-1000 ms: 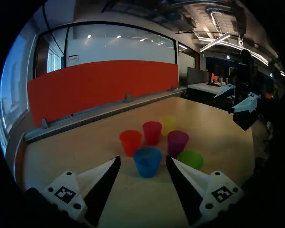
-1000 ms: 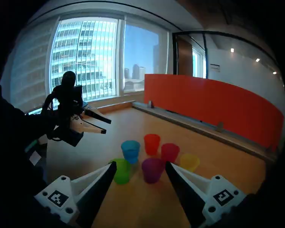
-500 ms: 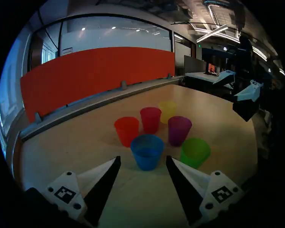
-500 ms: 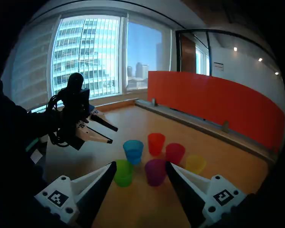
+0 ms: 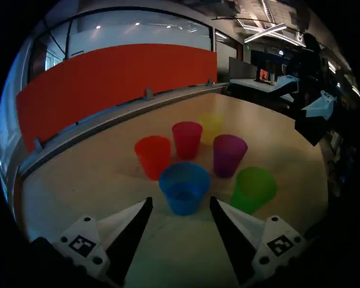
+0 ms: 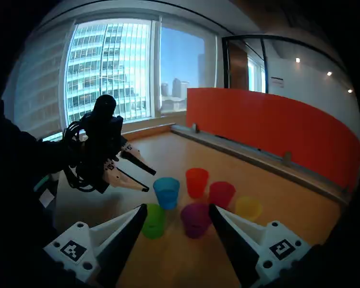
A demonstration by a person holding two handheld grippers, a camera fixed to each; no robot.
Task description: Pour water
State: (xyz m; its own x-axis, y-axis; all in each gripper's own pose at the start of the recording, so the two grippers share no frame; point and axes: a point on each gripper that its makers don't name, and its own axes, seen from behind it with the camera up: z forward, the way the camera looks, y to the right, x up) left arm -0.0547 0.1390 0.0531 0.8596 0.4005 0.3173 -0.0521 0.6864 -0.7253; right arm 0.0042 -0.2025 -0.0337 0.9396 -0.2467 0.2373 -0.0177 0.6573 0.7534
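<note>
Several plastic cups stand close together on the wooden table [image 5: 276,144]. In the left gripper view a blue cup [image 5: 184,187] with water in it sits just ahead of my open left gripper [image 5: 180,211], between the lines of its fingers. Behind it stand an orange cup [image 5: 152,156], a red cup [image 5: 186,139], a yellow cup [image 5: 210,126], a purple cup [image 5: 229,155] and a green cup [image 5: 252,189]. In the right gripper view my right gripper [image 6: 177,216] is open, with the purple cup [image 6: 195,220] and green cup [image 6: 153,221] just beyond its tips. The left gripper [image 6: 146,180] hangs beside the blue cup [image 6: 166,192].
An orange partition [image 5: 113,77] on a grey rail runs along the table's far edge. Large windows [image 6: 108,72] stand behind the left gripper in the right gripper view. The right gripper [image 5: 319,108] shows far off to the right in the left gripper view. Bare table lies around the cups.
My left gripper has come closer to the blue cup and tipped downward, so the cups look larger. The right gripper has shifted only a little.
</note>
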